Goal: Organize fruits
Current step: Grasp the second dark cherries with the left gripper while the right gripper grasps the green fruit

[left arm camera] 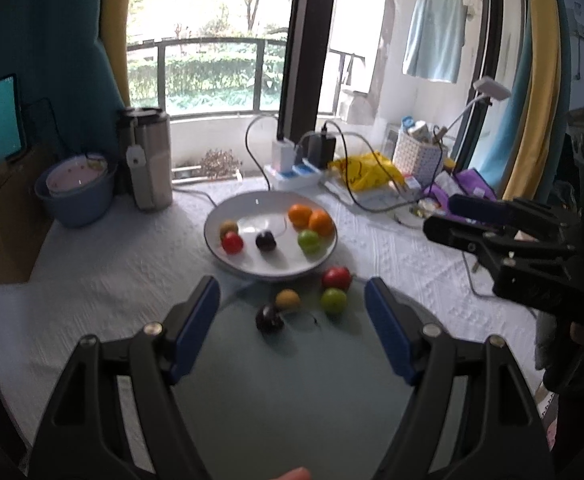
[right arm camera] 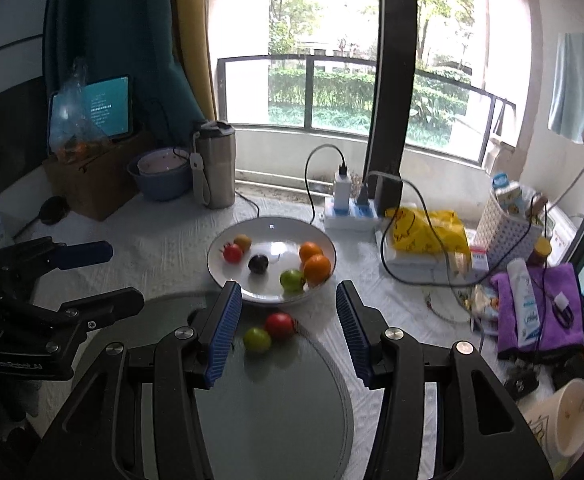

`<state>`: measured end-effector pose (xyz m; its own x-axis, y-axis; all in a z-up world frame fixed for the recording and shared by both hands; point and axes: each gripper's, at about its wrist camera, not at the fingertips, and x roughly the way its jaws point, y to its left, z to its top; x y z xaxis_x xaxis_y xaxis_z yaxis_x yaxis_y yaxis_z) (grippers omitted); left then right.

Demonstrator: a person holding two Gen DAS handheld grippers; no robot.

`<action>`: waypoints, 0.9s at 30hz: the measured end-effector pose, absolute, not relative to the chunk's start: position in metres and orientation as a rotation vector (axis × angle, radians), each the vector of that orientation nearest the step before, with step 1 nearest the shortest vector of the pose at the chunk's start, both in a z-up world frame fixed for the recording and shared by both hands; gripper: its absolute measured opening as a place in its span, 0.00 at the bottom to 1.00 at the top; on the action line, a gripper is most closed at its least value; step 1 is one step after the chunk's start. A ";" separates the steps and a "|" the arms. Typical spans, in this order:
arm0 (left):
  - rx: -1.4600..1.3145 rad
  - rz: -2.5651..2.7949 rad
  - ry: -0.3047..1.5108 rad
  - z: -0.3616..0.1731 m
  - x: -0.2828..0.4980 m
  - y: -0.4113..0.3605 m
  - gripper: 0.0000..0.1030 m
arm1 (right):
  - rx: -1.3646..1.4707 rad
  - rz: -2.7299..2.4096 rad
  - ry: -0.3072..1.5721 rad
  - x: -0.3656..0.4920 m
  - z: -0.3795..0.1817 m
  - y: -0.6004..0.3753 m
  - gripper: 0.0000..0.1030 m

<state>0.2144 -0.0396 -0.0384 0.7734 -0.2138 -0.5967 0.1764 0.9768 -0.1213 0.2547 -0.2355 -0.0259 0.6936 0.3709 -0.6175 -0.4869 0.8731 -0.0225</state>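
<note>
A white plate [left arm camera: 251, 204] [right arm camera: 271, 222] holds two oranges [left arm camera: 311, 219], a green fruit [left arm camera: 308, 241], a dark plum [left arm camera: 265, 241], a red fruit [left arm camera: 232, 243] and a brownish one [left arm camera: 228, 227]. In front of it lies a round grey plate [left arm camera: 292, 392] [right arm camera: 271, 400]. At that plate's far edge sit a red fruit [left arm camera: 336, 278] [right arm camera: 279, 325], a green one [left arm camera: 333, 301] [right arm camera: 257, 339], a yellow-brown one [left arm camera: 287, 300] and a dark plum [left arm camera: 269, 319]. My left gripper [left arm camera: 292, 286] [right arm camera: 109, 276] hangs open above these. My right gripper [right arm camera: 287, 292] [left arm camera: 458, 218] is open too, holding nothing.
A steel tumbler [right arm camera: 213, 164] and a blue bowl [right arm camera: 159, 178] stand at the back left by a cardboard box [right arm camera: 91, 184]. A power strip [right arm camera: 352, 216] with cables, a yellow bag [right arm camera: 428, 230], a white basket [right arm camera: 508, 228], a purple cloth [right arm camera: 540, 312] and a white cup [right arm camera: 564, 416] crowd the right.
</note>
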 end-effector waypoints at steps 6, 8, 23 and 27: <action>-0.053 -0.212 0.717 -0.065 0.221 -0.047 0.74 | -0.163 0.479 0.697 0.257 -0.052 -0.245 0.51; -0.045 -0.216 0.737 -0.074 0.224 -0.050 0.74 | -0.150 0.479 0.717 0.260 -0.061 -0.248 0.51; 0.089 -0.202 0.824 -0.120 0.265 -0.055 0.74 | -0.099 0.495 0.822 0.288 -0.106 -0.235 0.51; 0.125 -0.204 0.826 -0.125 0.272 -0.052 0.74 | -0.096 0.499 0.844 0.294 -0.116 -0.224 0.51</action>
